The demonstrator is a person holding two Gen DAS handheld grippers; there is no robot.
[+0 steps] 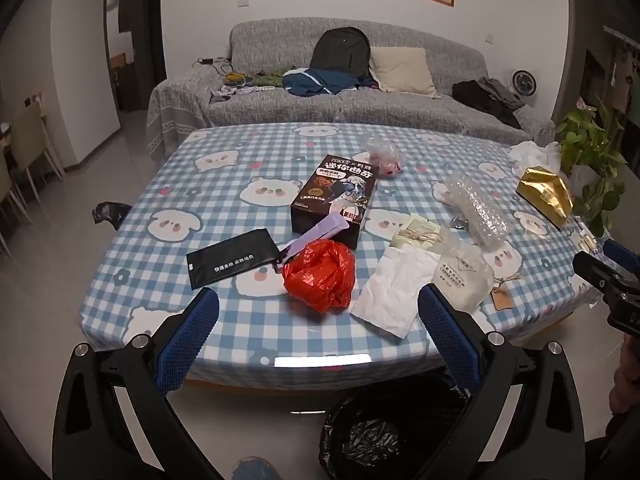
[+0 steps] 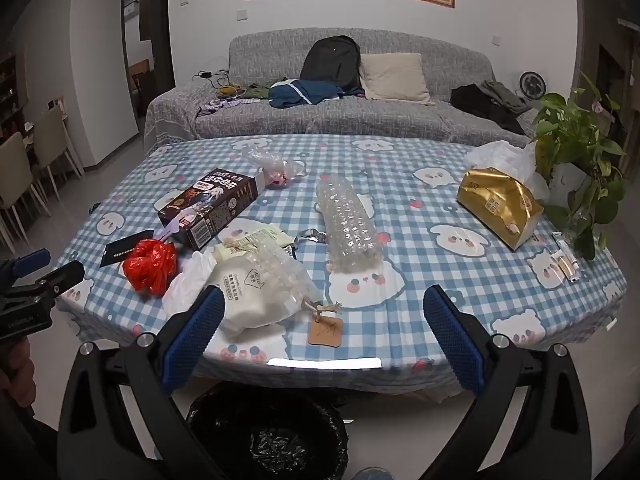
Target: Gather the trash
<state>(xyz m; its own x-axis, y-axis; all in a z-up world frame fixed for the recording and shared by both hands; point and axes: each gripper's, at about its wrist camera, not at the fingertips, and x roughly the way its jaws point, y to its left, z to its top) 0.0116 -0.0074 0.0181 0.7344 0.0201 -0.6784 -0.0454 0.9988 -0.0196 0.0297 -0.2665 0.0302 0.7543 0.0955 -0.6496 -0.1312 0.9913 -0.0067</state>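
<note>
**Both claws spread wide above a littered counter**

Your left claw [image 1: 318, 334] hangs spread and empty over the near edge of the counter [image 1: 224, 196], which wears a blue checked cloth with bear faces. Your right claw [image 2: 324, 336] is spread and empty too, further along the same edge.

The trash lies scattered ahead of you. Nearest your left claw sits a crumpled red plastic bag [image 1: 320, 274], with a flat black pouch [image 1: 232, 258] to its left and a white paper sleeve [image 1: 394, 292] to its right. Behind the red bag, a purple strip [image 1: 316, 232] leans against a dark printed box [image 1: 336, 198].

Just in front of your right claw's left finger lies a clear bag of white pads [image 2: 256, 292], its string and brown tag [image 2: 326, 330] trailing toward you. A roll of bubble wrap [image 2: 348, 224] lies beyond, well apart from the gold tissue pack [image 2: 500, 206] near the potted plant [image 2: 576, 152].

The bin with a black liner [image 2: 268, 436] stands on the floor below the counter edge, under both claws.
</note>
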